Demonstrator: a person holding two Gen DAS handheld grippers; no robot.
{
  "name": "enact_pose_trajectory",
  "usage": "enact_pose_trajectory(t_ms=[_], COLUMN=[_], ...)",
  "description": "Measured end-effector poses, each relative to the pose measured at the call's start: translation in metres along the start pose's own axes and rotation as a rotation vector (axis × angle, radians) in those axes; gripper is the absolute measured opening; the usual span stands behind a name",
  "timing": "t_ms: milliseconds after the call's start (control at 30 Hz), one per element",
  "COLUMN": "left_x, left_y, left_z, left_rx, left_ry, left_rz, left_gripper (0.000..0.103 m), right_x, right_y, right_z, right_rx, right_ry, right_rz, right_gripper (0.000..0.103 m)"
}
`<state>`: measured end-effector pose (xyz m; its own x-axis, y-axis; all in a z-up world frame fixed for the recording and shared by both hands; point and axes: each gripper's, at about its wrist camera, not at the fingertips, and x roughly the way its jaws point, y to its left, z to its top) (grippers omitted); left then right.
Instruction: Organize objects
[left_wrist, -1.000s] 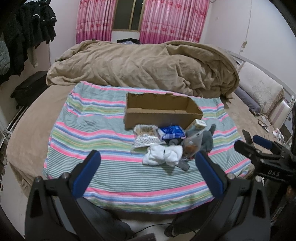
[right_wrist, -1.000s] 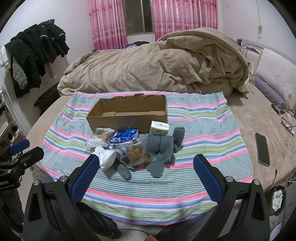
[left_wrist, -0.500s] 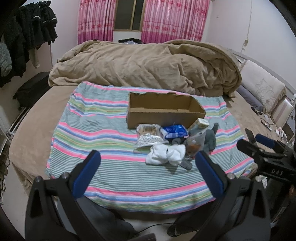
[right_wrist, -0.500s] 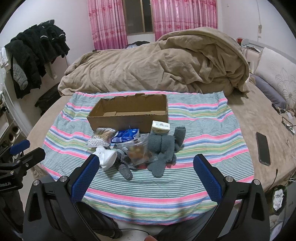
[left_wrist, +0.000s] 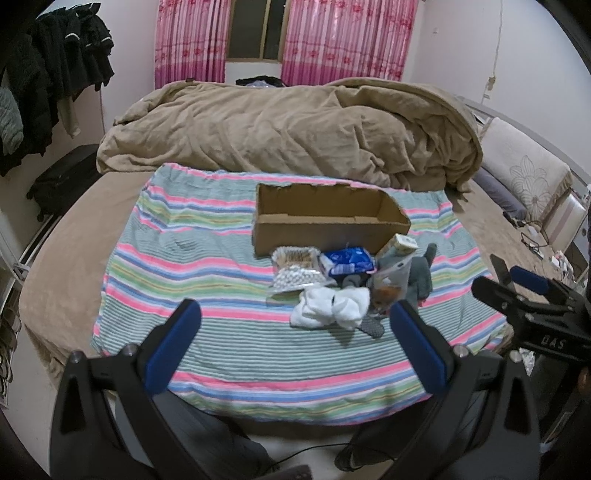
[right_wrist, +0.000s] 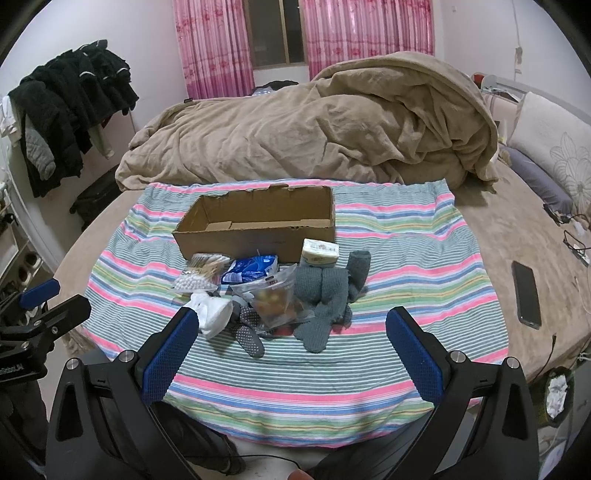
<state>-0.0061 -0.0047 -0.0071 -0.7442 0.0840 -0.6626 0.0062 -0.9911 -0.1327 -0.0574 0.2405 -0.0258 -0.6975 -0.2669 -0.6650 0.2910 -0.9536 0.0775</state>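
Striped towel (right_wrist: 388, 258) spread on a bed, bearing an open-topped cardboard box (right_wrist: 258, 221) with nothing visible inside. Just in front of the box lies a heap of small items: white socks (left_wrist: 328, 306), a blue packet (left_wrist: 347, 260), a bag of white beads (left_wrist: 295, 275), a clear bag (right_wrist: 275, 295), grey gloves (right_wrist: 325, 291) and a small carton (right_wrist: 319, 253). Left gripper (left_wrist: 295, 347) and right gripper (right_wrist: 291, 347) hover short of the heap, each with its 2 blue-padded fingers spread wide and holding nothing. A phone (right_wrist: 526, 293) lies on the bed, well right of the towel.
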Motion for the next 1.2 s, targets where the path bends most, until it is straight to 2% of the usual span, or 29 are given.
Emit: enact_pose_trajectory(t_ms=[767,1200], left_x=[0.000,0.017], left_y=[-0.007,-0.009], left_z=[0.004,0.009], left_rx=[0.015,0.002], left_ry=[0.001,0.017], left_rz=[-0.005,-0.031], left_gripper=[0.102,0.102], right_x=[0.002,0.012], right_y=[-0.002,-0.004], right_z=[0.000,-0.003], right_rx=[0.006,0.016], right_ry=[0.005,0.019], right_rz=[0.004,0.013], right_gripper=[0.103,0.103])
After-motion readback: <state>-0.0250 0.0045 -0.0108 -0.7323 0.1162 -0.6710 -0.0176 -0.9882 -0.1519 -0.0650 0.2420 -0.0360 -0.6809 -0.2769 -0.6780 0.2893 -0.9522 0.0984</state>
